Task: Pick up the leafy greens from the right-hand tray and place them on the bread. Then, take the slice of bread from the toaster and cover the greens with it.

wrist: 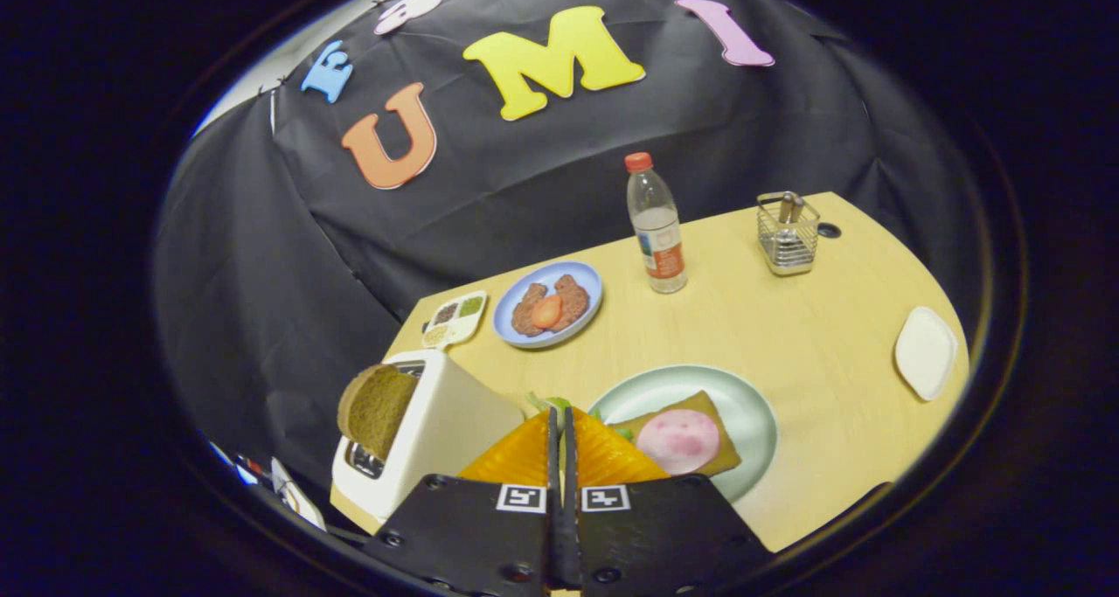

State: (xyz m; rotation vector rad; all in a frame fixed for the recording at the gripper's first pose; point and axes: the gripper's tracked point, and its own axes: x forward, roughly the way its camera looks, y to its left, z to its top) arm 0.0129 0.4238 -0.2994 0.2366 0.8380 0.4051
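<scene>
With the fingers drawn almost together and a scrap of leafy greens (552, 402) peeking out past their tips, the gripper (560, 415) appears clenched on the greens, though how firmly both fingers bite cannot be confirmed. Judged step: carrying the greens toward the bread, first half of the task, not yet placed. The target bread slice (691, 444) lies on a pale green plate (752, 405) just ahead and right of the fingertips, with a round pink slice of ham (679, 440) on top. Next move, as I read it: shift right until the greens hang over the ham, lower, then open the fingers; leaf may cling to a finger on release. To the left of the fingers a white toaster (437, 435) holds a brown bread slice (378, 409) standing proud of its slot, untouched. Surface: a light wooden table (787, 335). Beyond, a blue plate (548, 304) with patties and a tomato slice, a small compartment tray (455, 319), a plastic bottle (656, 225), a wire caddy (788, 232), a white dish (925, 352). Black cloth walls the booth.
</scene>
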